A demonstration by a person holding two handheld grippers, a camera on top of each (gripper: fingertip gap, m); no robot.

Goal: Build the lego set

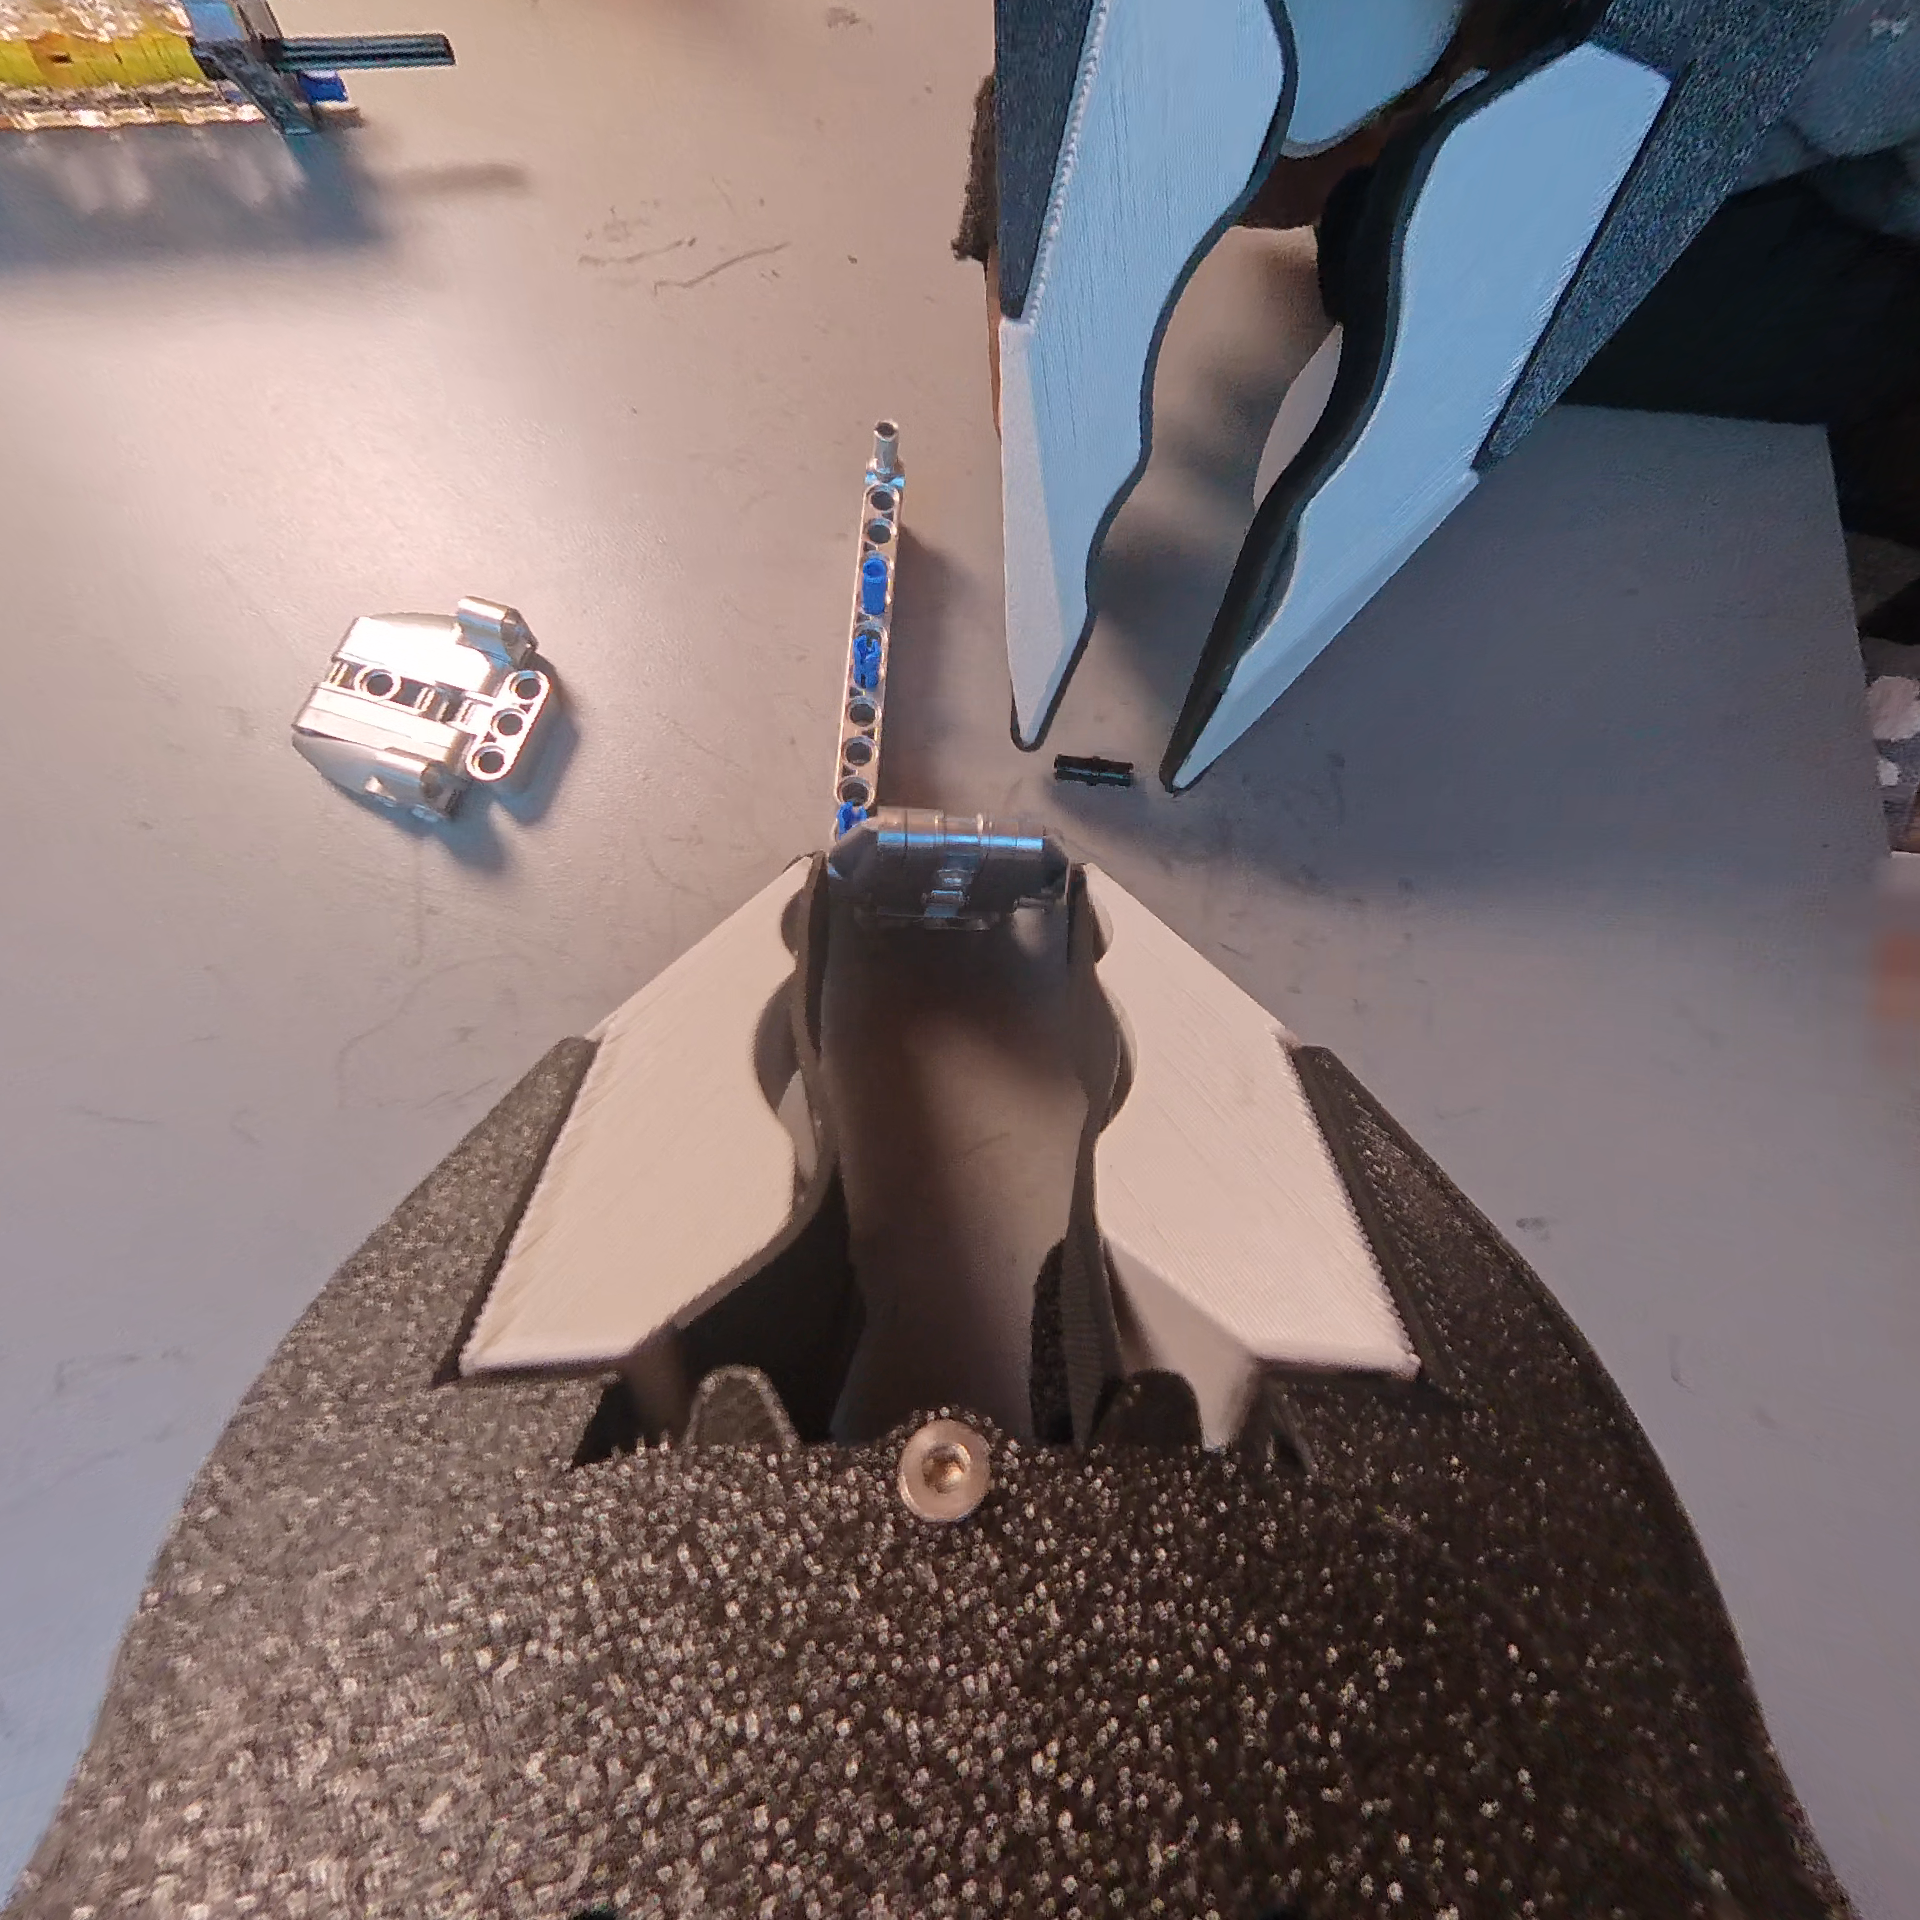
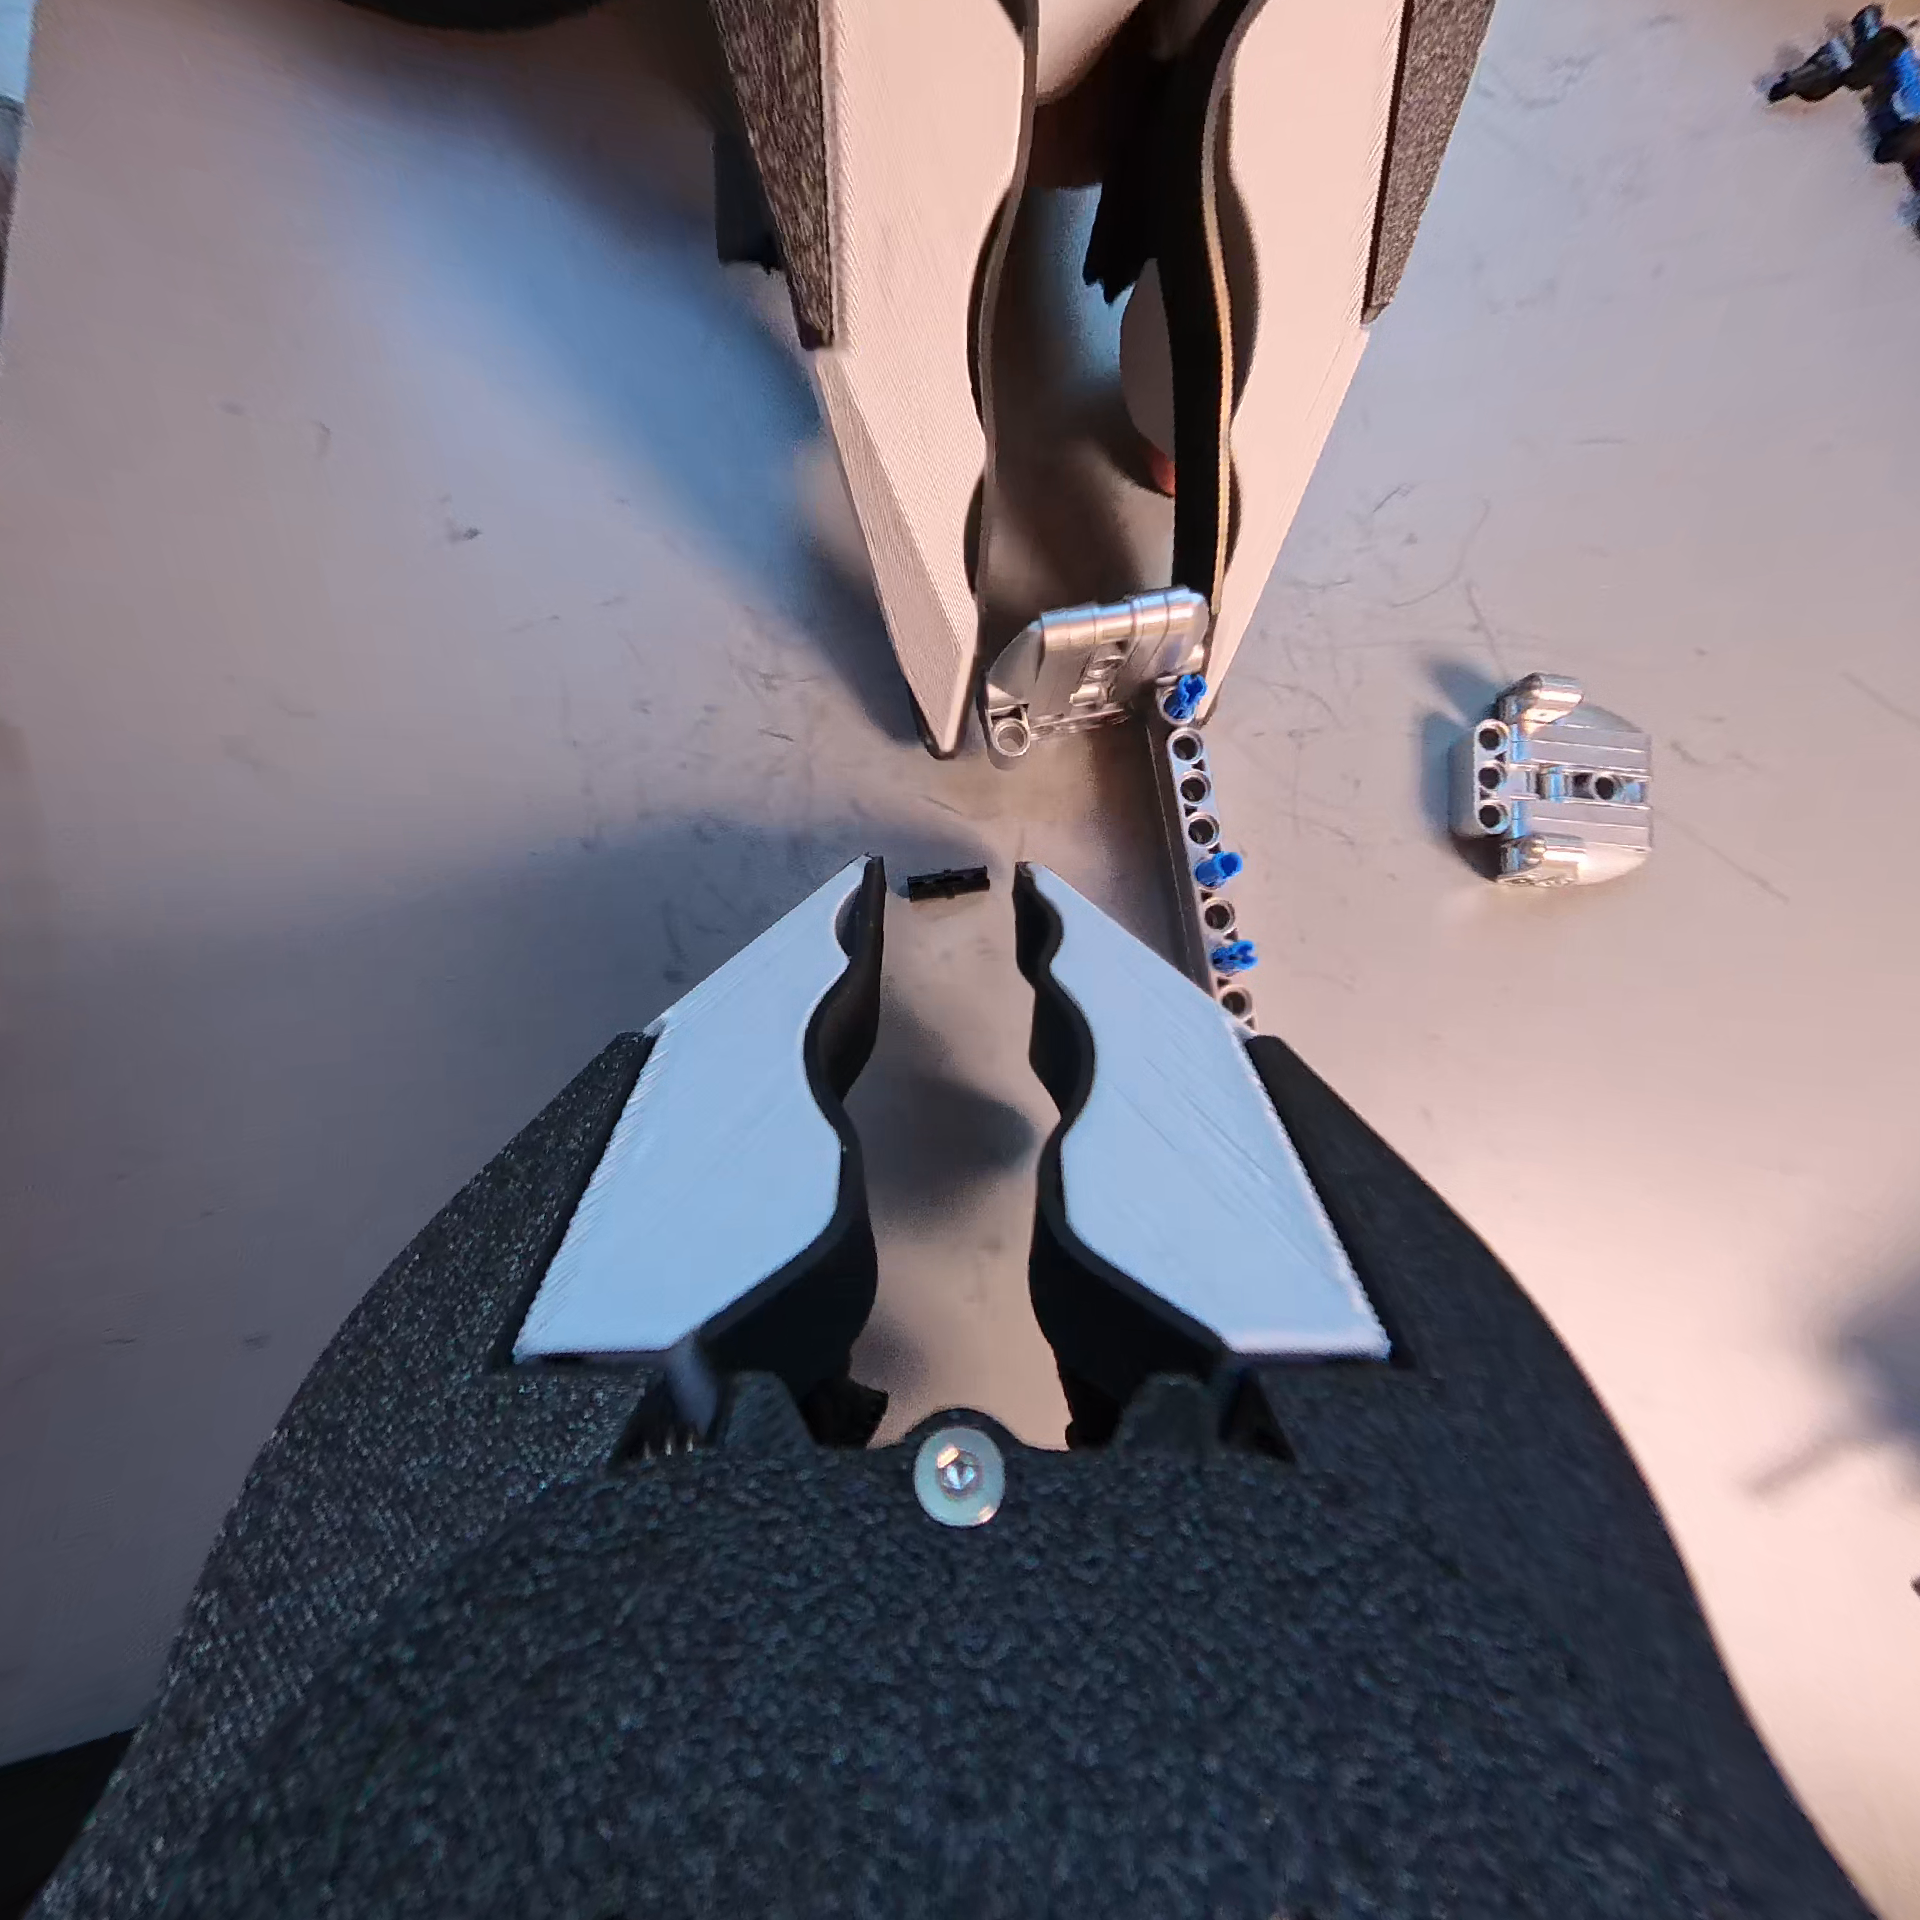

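My left gripper is shut on a silver panel piece, held at the near end of a long grey beam with holes and blue pins. The same panel shows in the right wrist view between the left gripper's fingers, next to the beam. My right gripper is open, its tips on either side of a small black pin lying on the table. In the left wrist view the right gripper stands over that pin.
A second silver panel piece lies loose on the grey table, also in the right wrist view. A yellow and black built model stands at the far left corner. Dark and blue parts lie at the far right. The table edge runs at right.
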